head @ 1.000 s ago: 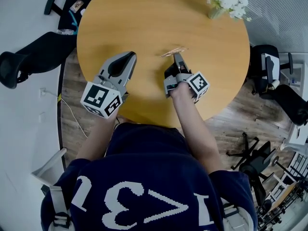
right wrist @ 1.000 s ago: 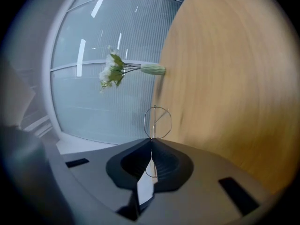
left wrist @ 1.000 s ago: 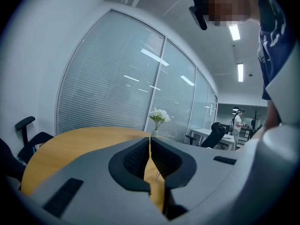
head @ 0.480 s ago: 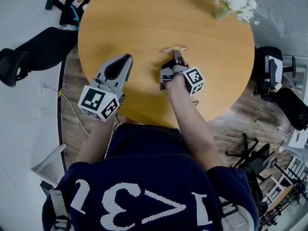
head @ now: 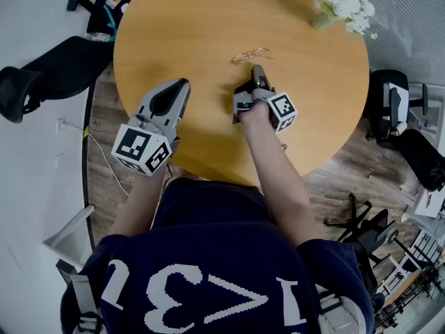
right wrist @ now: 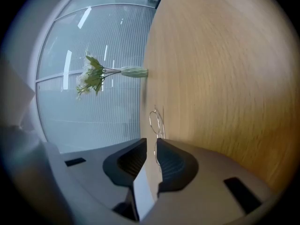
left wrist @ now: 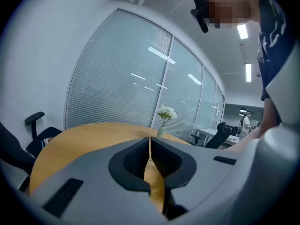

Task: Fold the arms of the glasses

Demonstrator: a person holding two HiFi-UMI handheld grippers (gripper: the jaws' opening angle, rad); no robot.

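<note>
Two tools sit over the round wooden counter (head: 208, 19). The glasses (head: 251, 54) lie on the counter's middle, well apart from the flower vase (head: 344, 4). Just beside the glasses, the right tool (head: 259, 69) has its jaws a narrow slit apart, with a thin wire arm running into the gap. Farther from the glasses, the left tool (head: 182, 82) is clenched on nothing.

Navy shirt (head: 208, 242): big white print, seen upside down, seemingly "U", "3", ">", "1".
</note>
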